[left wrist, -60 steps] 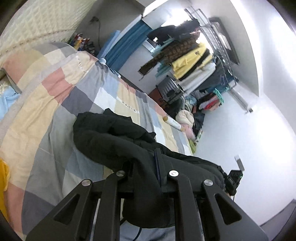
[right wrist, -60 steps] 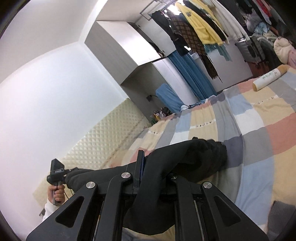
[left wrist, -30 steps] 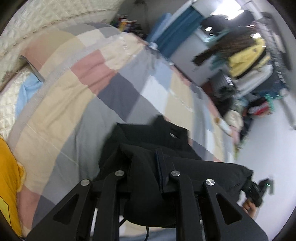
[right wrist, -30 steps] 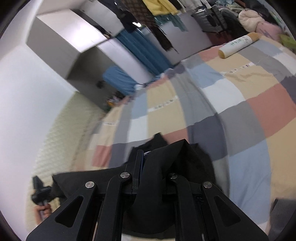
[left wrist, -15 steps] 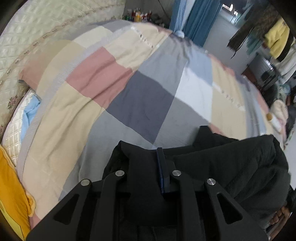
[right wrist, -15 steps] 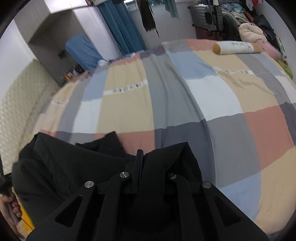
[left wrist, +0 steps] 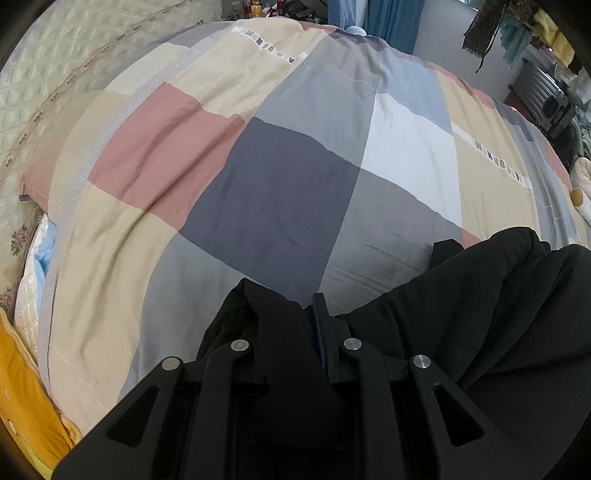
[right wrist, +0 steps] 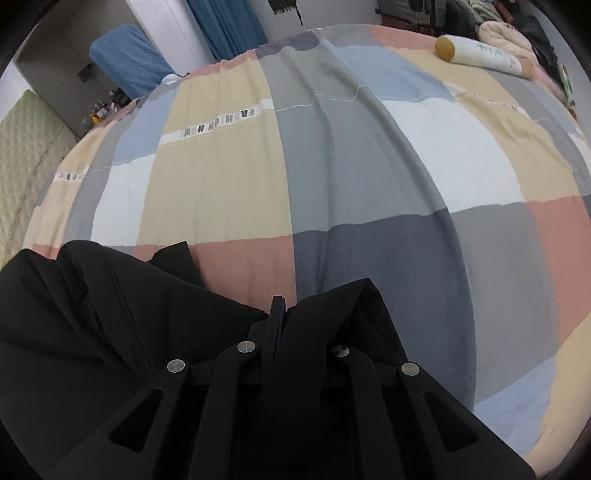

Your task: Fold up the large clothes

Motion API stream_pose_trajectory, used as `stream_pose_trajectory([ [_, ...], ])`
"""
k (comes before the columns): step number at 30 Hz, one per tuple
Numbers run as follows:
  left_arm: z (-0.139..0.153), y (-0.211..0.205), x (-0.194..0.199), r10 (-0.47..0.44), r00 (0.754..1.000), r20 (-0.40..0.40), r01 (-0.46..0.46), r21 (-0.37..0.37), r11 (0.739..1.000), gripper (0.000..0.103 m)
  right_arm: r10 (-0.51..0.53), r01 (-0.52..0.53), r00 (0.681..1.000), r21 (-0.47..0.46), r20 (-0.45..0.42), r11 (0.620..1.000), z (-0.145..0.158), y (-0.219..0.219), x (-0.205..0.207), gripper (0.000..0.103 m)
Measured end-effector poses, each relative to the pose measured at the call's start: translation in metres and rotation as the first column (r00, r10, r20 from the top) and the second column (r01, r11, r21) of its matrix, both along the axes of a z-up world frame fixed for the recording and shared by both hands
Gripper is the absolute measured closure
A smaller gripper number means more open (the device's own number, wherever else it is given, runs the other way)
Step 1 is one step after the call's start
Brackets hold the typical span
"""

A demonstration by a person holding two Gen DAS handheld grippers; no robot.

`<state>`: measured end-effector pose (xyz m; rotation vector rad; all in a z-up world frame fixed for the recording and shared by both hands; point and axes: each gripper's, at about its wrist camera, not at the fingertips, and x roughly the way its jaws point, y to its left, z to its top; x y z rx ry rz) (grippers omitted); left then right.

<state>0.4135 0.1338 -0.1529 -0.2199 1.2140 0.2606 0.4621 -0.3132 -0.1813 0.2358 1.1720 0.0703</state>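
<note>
Both claws, left claw [left wrist: 295, 325] and right claw [right wrist: 295, 325], have lowered from mid-air toward the bed [left wrist: 277, 206], each clamping the black garment [left wrist: 498, 314] at lower frame; uneven release risks bunching.

Black garment [left wrist: 498, 314] drapes over both grippers, hiding the left gripper's [left wrist: 317, 332] and right gripper's [right wrist: 284, 332] fingertips; one thin pad edge shows on each. The garment runs off the frame edges. The clothes rack [left wrist: 546, 22] at the corner is cropped and blurred.
</note>
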Motion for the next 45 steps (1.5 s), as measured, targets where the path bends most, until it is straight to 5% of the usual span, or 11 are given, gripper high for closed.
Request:
stream_pose_trajectory([
  [4,0.008,-0.001,-0.01,-0.003,1.0,0.006,0.003,-0.014,1.0,0.084,-0.011,0.011,1.0,0.089,0.001,0.996,0.011,-0.013,-0.016,0.094],
  [9,0.018,0.021,-0.036,0.092,0.996,-0.008,-0.092,-0.203,0.975,0.08,0.032,-0.025,0.999,0.198,-0.033,0.98,0.033,-0.031,-0.037,0.078],
  [10,0.022,0.026,-0.042,0.11,0.994,-0.008,-0.108,-0.255,0.961,0.072,0.035,-0.027,0.999,0.208,-0.035,0.978,0.04,-0.036,-0.042,0.073],
  [12,0.033,0.031,-0.052,0.123,0.992,-0.009,-0.12,-0.318,0.94,0.051,0.031,-0.026,0.999,0.211,-0.021,0.977,0.058,-0.045,-0.053,0.036],
  [14,0.051,0.032,-0.063,0.129,0.991,0.023,-0.114,-0.335,0.935,0.024,0.029,-0.031,0.999,0.19,0.015,0.981,0.081,-0.049,-0.064,0.028],
  [16,0.078,0.026,-0.074,0.109,0.99,0.09,-0.073,-0.334,0.94,0.019,0.03,-0.04,0.997,0.15,0.072,0.988,0.106,-0.048,-0.075,0.028],
  [18,0.101,0.018,-0.082,0.08,0.984,0.162,-0.028,-0.298,0.954,0.019,0.054,-0.069,0.988,0.097,0.144,0.993,0.128,-0.038,-0.086,0.023],
  [23,0.137,-0.042,-0.101,-0.118,0.926,0.359,0.151,-0.064,0.987,0.018,0.186,-0.19,0.926,-0.019,0.327,0.982,0.158,0.021,-0.116,0.007],
  [28,0.109,-0.087,-0.088,-0.21,0.899,0.384,0.231,-0.008,0.973,0.018,0.242,-0.233,0.894,-0.07,0.377,0.97,0.128,0.079,-0.122,0.004],
  [33,0.056,-0.113,-0.064,-0.323,0.89,0.321,0.287,0.156,0.945,0.018,0.268,-0.254,0.9,-0.089,0.343,0.963,0.072,0.113,-0.103,0.004],
  [45,0.011,-0.109,-0.037,-0.295,0.887,0.356,0.255,0.155,0.954,0.018,0.262,-0.241,0.899,-0.101,0.351,0.965,0.032,0.128,-0.064,0.0],
])
